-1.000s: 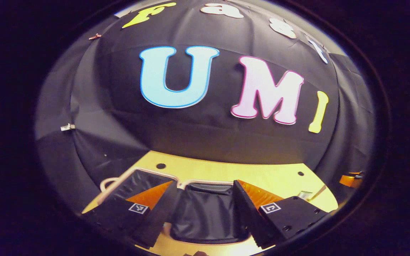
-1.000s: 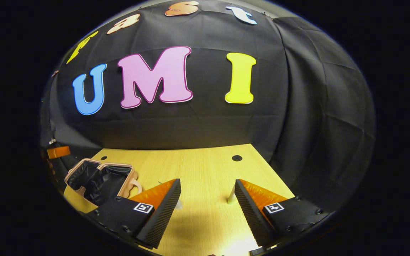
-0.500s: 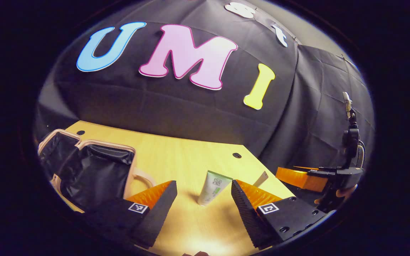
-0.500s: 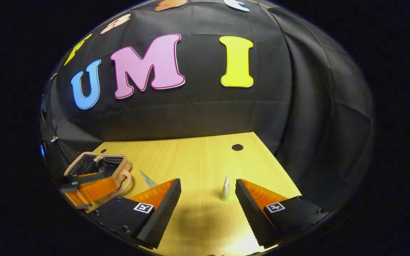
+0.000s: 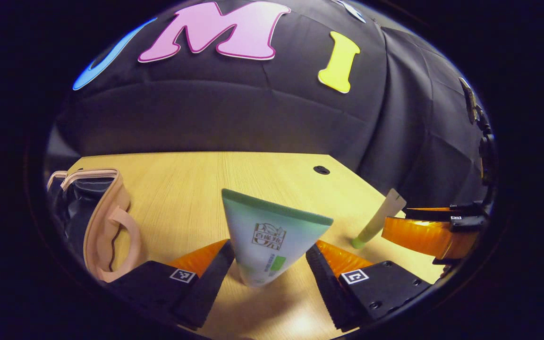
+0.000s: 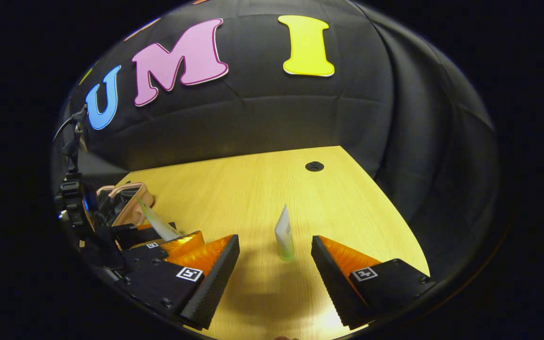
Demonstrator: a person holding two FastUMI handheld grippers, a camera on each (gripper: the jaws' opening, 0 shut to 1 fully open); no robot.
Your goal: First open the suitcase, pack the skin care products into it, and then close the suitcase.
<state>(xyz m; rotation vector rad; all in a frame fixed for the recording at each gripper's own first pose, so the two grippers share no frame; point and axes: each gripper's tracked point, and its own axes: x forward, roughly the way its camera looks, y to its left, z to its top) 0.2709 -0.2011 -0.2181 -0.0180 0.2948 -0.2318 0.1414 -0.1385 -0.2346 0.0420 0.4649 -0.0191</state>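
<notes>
Pink suitcase (image 5: 106,222) open, black-lined | tube (image 5: 267,241) between spread left gripper (image 5: 267,278) fingers

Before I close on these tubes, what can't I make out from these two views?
- Suitcase interior: left gripper view, seen edge-on and cut by the image edge.
- Wide tube base: left gripper view, whether the open jaws touch it is unclear.
- Slim tube print: right gripper view, too small.

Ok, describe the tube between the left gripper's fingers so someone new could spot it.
On the wooden table, right of the open suitcase, two tubes stand cap-down. The wide tube stands between the open left gripper's fingers. It is broad, pale green with a dark green crimped top, unlike the slim tube further right.
</notes>
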